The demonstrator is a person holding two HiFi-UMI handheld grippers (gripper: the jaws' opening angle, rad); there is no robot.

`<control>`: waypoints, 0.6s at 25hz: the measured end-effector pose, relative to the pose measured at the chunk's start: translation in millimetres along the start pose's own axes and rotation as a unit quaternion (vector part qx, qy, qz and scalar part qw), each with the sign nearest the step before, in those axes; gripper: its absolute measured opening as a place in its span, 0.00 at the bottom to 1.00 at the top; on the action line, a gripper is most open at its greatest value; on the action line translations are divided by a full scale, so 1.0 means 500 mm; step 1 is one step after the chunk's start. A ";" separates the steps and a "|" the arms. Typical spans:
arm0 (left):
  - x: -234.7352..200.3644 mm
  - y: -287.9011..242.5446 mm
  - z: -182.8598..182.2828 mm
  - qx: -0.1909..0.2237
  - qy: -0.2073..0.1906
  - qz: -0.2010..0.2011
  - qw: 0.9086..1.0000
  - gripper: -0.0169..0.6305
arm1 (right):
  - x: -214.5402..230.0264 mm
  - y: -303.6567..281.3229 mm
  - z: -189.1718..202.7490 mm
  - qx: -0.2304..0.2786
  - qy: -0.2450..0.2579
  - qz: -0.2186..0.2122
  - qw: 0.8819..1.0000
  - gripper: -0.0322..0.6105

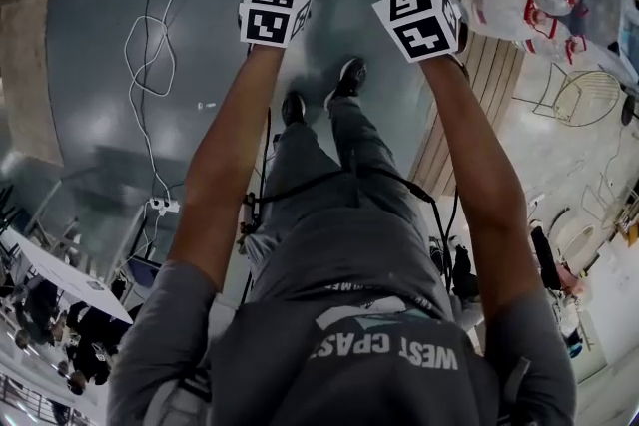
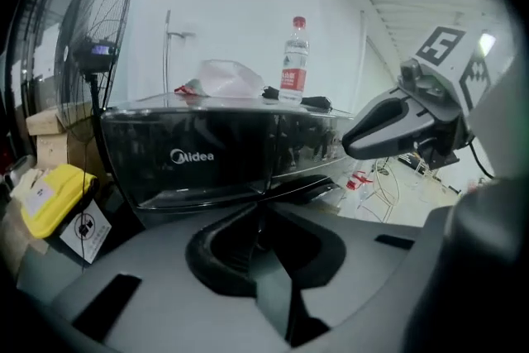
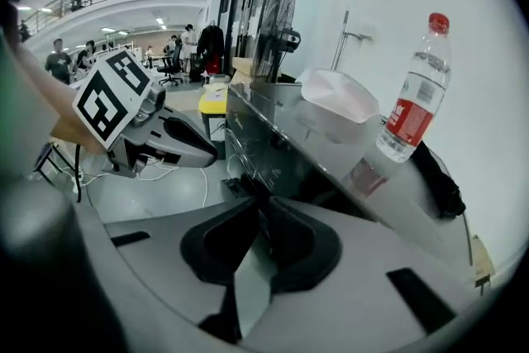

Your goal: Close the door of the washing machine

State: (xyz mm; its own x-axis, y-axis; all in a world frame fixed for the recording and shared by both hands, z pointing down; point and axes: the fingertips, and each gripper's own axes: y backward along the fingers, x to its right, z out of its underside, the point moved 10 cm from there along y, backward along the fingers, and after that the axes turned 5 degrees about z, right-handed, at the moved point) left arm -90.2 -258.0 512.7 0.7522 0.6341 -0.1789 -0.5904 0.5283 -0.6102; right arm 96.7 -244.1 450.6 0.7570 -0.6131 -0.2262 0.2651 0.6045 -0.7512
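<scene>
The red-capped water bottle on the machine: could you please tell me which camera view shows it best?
The right gripper view: the water bottle is large and near there, cap and red label plain. The left gripper view shows it smaller and farther, upright on the machine. In the head view I cannot make it out.

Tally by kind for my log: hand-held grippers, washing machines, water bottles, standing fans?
Hand-held gripper: 2 (left hand-held gripper, right hand-held gripper)
Washing machine: 1
Water bottle: 1
Standing fan: 1
Total: 5
</scene>
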 end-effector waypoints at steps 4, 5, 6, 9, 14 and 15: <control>-0.025 0.078 -0.031 0.006 -0.030 -0.007 1.000 0.09 | 0.007 0.058 -0.031 0.019 -0.005 0.011 1.000 0.14; -0.031 0.100 -0.041 0.010 -0.034 -0.010 0.999 0.09 | 0.007 0.072 -0.039 0.023 -0.005 0.013 1.000 0.14; -0.036 0.122 -0.051 0.015 -0.039 -0.012 0.999 0.09 | 0.006 0.087 -0.047 0.027 -0.005 0.016 0.999 0.14; -0.044 0.187 -0.086 0.030 -0.058 -0.015 0.998 0.09 | -0.001 0.133 -0.074 0.041 -0.005 0.021 0.999 0.14; -0.051 0.303 -0.134 0.061 -0.092 -0.016 0.994 0.09 | -0.043 0.210 -0.132 0.066 0.005 0.027 0.997 0.14; -0.050 0.326 -0.141 0.067 -0.097 -0.015 0.993 0.09 | -0.052 0.226 -0.143 0.072 0.007 0.028 0.997 0.14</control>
State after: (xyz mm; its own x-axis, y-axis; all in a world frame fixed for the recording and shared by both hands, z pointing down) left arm -184.6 -227.5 363.4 0.7074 0.7068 -0.0009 -0.6117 0.6116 -0.5017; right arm 64.4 -196.2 327.0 0.7651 -0.5826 -0.2742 0.3062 0.7038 -0.6411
